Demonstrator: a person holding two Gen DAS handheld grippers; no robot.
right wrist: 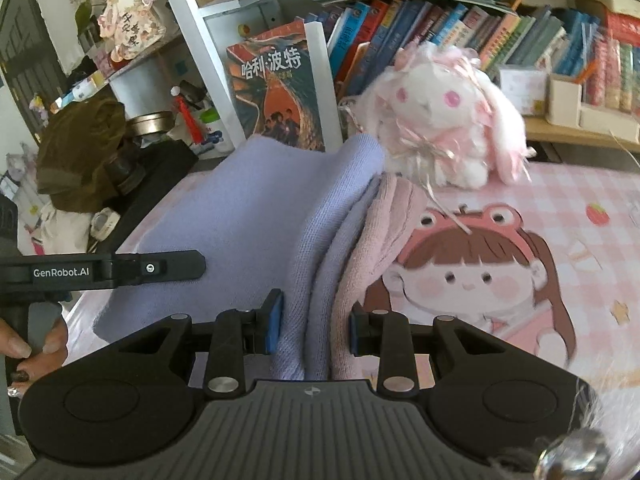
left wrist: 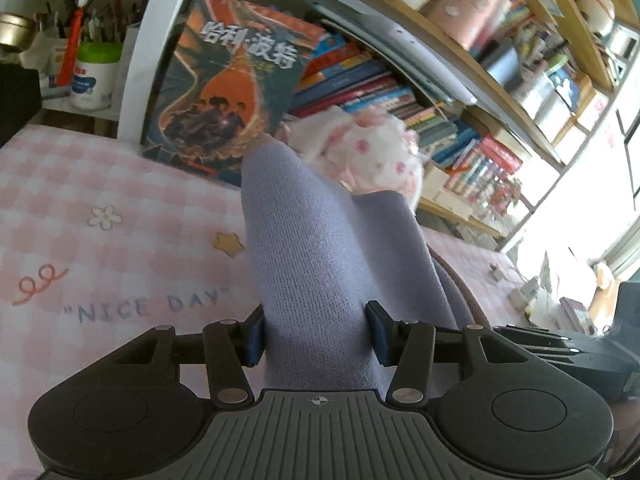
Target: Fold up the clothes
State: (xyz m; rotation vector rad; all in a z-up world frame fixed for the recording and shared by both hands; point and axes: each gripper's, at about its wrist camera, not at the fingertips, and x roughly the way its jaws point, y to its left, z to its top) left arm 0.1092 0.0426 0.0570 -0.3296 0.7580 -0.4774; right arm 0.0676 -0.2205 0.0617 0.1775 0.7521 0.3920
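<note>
A lavender knit garment [left wrist: 320,248] is held up over the pink checked table cover [left wrist: 100,208]. My left gripper [left wrist: 316,338] is shut on a thick fold of it, blue pads pressing both sides. In the right wrist view the same lavender garment [right wrist: 248,216] drapes left, with a pink knit layer [right wrist: 380,232] bunched against its right side. My right gripper [right wrist: 314,326] is shut on that bunch of lavender and pink cloth. The left gripper's black finger [right wrist: 156,268] crosses the cloth at the left, and a person's hand [right wrist: 32,352] shows below it.
A white and pink plush toy [right wrist: 444,120] sits just behind the cloth. A large book [left wrist: 224,80] leans on a white shelf post, with rows of books [right wrist: 460,36] behind. A dark bag [right wrist: 84,152] and jars stand at the table's left. The cover [right wrist: 500,280] has a cartoon girl print.
</note>
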